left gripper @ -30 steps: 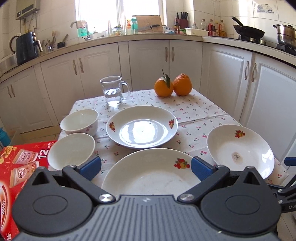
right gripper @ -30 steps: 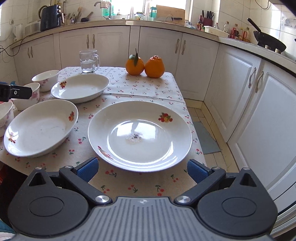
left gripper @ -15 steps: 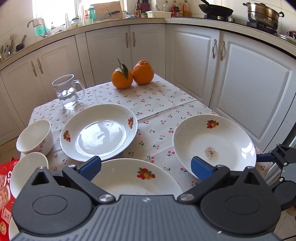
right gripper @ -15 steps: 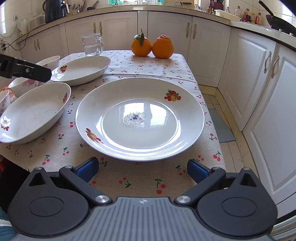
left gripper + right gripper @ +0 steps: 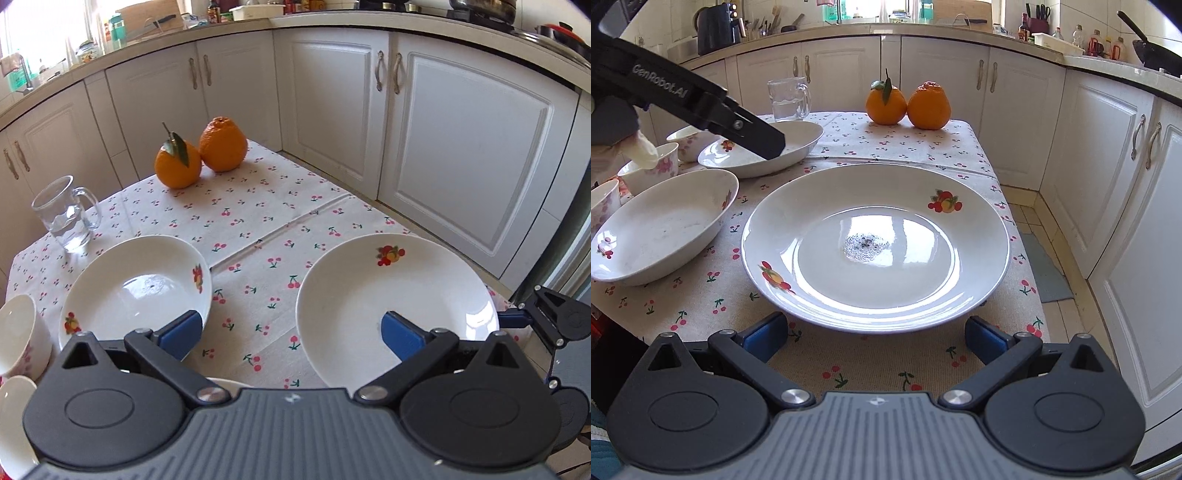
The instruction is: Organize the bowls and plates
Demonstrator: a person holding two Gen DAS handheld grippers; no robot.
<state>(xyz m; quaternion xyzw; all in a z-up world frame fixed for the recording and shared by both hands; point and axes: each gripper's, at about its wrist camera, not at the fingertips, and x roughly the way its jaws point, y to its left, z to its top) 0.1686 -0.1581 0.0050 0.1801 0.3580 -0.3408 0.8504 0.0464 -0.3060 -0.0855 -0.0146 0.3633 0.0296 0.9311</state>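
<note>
A wide white ceramic plate with fruit decals on its rim (image 5: 875, 247) lies flat on the tabletop, which is covered by a cream cloth printed with red cherries (image 5: 886, 147), near the cloth's front right corner. A small patch of dark specks sits at the plate's centre. The right tool (image 5: 875, 334) is low at the plate's near edge with its blue-padded fingers (image 5: 982, 338) spread wide to either side of the rim, holding nothing and not touching it as far as can be seen.

Left of this plate rests a deep white oval dish with fruit decals (image 5: 661, 229), and behind that a second deep white dish of the same pattern (image 5: 798, 144). The left tool (image 5: 291, 332) hovers above the cloth between the far dish (image 5: 136, 291) and the wide plate (image 5: 399, 295), its blue fingers wide apart and empty; in the right wrist view its black arm crosses in front of the far dish.

At the left edge stand several small white bowls with pink flower prints (image 5: 665, 162), close together. A clear glass mug holding some water (image 5: 788, 99) stands at the back left of the cloth. Two oranges (image 5: 908, 103), one with a stem and green leaf, sit touching each other at the back centre. White kitchen cabinets (image 5: 1108, 166) run around the tabletop.
</note>
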